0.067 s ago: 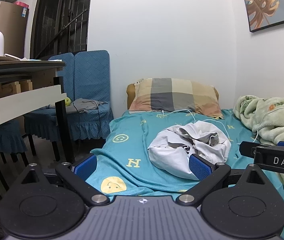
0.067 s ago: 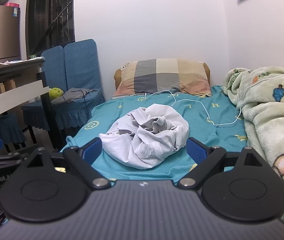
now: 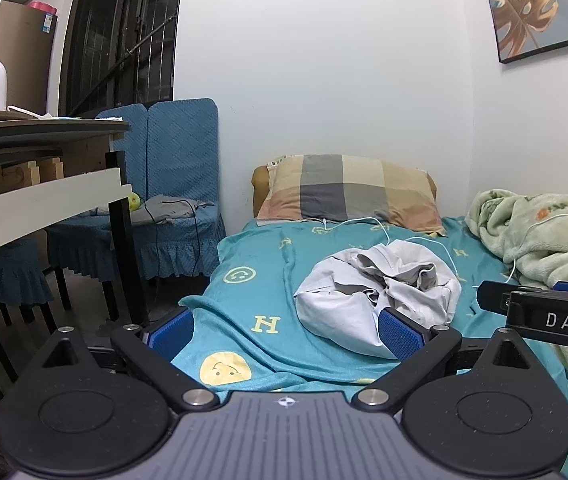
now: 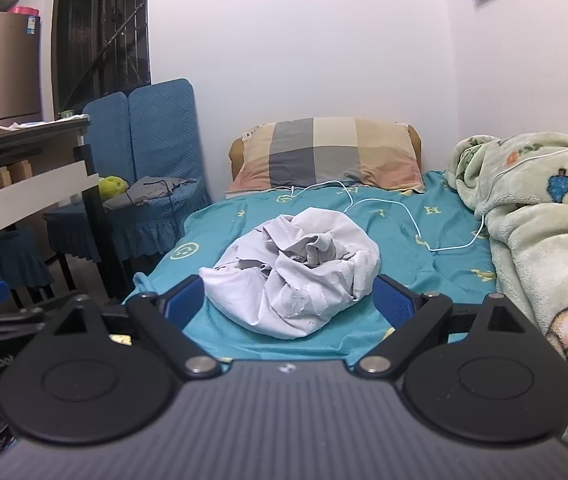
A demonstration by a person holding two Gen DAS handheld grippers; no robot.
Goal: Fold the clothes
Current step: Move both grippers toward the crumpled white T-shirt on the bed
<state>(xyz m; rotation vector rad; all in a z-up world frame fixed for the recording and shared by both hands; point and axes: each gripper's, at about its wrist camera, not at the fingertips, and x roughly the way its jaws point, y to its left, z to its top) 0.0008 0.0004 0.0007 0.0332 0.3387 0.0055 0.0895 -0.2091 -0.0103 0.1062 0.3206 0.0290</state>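
Crumpled pale grey cotton garment lies in a loose heap on the teal bedsheet printed with yellow smiley faces and letters, nearer the foot edge of the bed than the pillow end and roughly midway across its width. Both tools hang off the foot edge, facing up the bed. The right gripper has its jaws spread wide, blue pads on either side of the heap in its own view, holding nothing; whether the pads touch the cloth cannot be told. The left gripper is likewise spread wide and empty, with the heap ahead and to its right, its right pad overlapping the garment's near edge in the view. A checked pillow in grey, beige and peach squares leans at the head edge of the bed. A thin white cable trails from the pillow across the sheet to the rumpled pale green fleece blanket with cartoon prints piled along the right edge. Off the left edge stand blue fabric-covered chairs and a wooden table with a white rail.
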